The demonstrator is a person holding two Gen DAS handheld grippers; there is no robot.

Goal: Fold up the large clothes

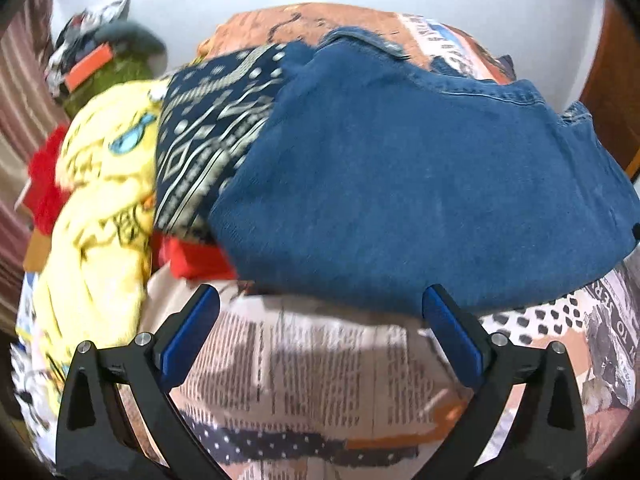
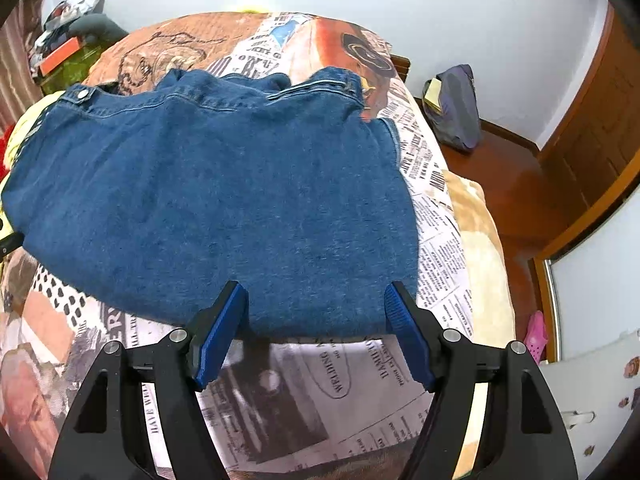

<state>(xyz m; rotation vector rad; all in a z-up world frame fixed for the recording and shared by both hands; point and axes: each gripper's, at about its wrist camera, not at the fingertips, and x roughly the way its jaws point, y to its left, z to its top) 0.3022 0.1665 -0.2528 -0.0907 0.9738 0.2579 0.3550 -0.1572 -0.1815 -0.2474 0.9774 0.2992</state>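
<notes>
Denim garment (image 2: 212,200) lies folded flat on the bed, on top of the newspaper-print bedspread (image 2: 288,396). Waistband edge with a metal button sits at its far side, seen from the right wrist view. Near edge is a straight fold line, just in front of both grippers.

Left gripper (image 1: 320,308): jaws wide apart, nothing between the pads. Its right fingertip (image 1: 434,300) overlaps the denim's near edge in the picture; cannot tell if it touches. Left fingertip is off the denim, over bare bedspread just beside the denim's near-left corner.

Right gripper (image 2: 316,300): jaws apart at a medium width, nothing gripped. Both fingertips sit at the denim's near edge, with the edge running across the gap between them; pads are not pressing on the cloth.

Relative to the denim:
- navy patterned cloth (image 1: 204,136) touching its left edge, partly tucked under it
- red cloth (image 1: 192,260) poking out from under its near-left corner
- yellow printed garment (image 1: 104,208) further left, beyond the navy cloth
- green item with an orange strip (image 1: 104,76) far left, at the back by the wall
- grey-purple bag (image 2: 456,108) on the wooden floor (image 2: 508,200) to the right, off the bed, against the wall

Left view is motion-blurred; fine detail there is unreliable.
</notes>
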